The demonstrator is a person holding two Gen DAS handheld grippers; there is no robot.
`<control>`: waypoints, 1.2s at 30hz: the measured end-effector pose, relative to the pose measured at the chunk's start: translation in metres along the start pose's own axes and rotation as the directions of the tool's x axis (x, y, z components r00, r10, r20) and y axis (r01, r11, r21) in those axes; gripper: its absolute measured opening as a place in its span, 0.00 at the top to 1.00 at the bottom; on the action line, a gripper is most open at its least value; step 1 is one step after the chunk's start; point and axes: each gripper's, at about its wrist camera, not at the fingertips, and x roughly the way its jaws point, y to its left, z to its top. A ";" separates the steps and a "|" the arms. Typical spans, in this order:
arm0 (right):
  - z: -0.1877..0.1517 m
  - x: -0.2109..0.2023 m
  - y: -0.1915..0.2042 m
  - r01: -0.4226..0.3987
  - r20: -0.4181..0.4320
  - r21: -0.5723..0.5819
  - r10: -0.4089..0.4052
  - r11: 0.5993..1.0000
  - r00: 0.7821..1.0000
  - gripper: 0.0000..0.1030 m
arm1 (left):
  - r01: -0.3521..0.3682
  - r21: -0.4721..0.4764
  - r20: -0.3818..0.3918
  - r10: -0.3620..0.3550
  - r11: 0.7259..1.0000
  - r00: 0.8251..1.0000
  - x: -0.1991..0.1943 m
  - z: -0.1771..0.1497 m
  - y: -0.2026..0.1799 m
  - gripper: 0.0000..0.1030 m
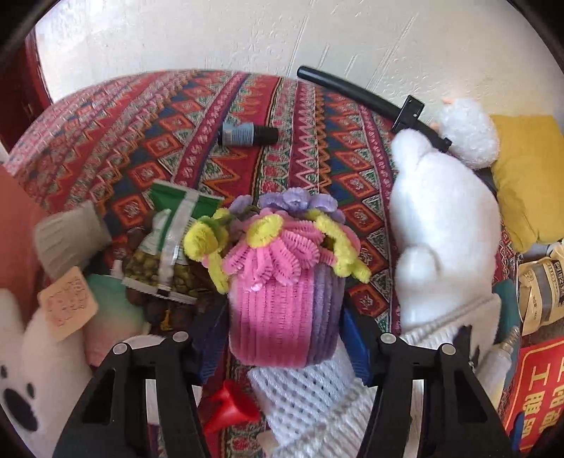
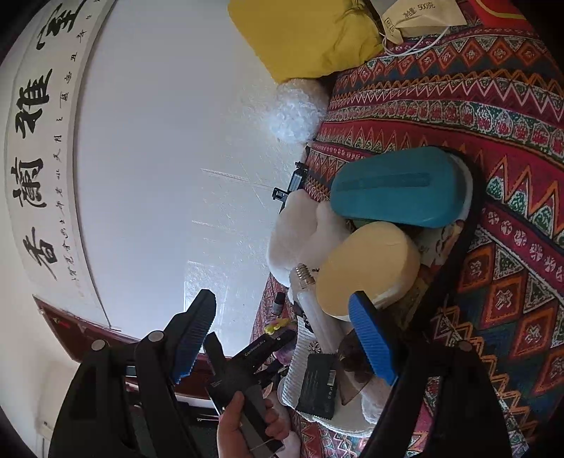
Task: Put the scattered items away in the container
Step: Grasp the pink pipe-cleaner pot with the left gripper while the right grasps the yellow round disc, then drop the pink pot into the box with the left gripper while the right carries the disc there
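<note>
We record a table [image 1: 148,116] covered in a red patterned woven cloth, set against a white textured wall [image 1: 211,35]. On that wall the right wrist view shows a long calligraphy scroll [image 2: 38,148] in black brush characters, which we do not transcribe. A white plush toy [image 1: 440,225] lies on the table's right side, with a yellow cushion [image 1: 528,183] beyond it.

The left gripper [image 1: 285,338] holds a pipe-cleaner flower pot [image 1: 285,282] above the table: the body is wound in pink and purple, topped with pink, yellow and lilac flowers. The jaws pinch its base from both sides.

The right gripper [image 2: 282,338] has its jaws spread, with nothing between them. Beneath it lies a heap holding a teal sponge block [image 2: 398,186], a cream foam pad [image 2: 370,267], a light bulb [image 2: 313,303] and a black packet [image 2: 317,384].

A beige sack [image 2: 419,14] reads "500克". A small dark bottle [image 1: 246,134] lies on the cloth.
</note>
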 end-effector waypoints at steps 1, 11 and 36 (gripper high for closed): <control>0.001 -0.001 -0.001 0.006 0.003 0.000 -0.006 1.000 1.000 0.23 | 0.024 0.005 0.019 -0.024 1.000 1.000 -0.012 -0.004 0.000 0.45; 0.002 0.001 -0.049 0.066 0.003 0.185 -0.067 0.981 0.998 0.28 | 0.194 -0.084 0.332 -0.156 0.977 0.930 -0.194 -0.071 0.113 0.44; 0.013 -0.028 0.013 -0.143 0.174 -0.006 0.142 0.990 0.974 0.77 | 0.079 -0.461 0.597 0.243 0.884 0.765 -0.281 -0.114 0.361 0.11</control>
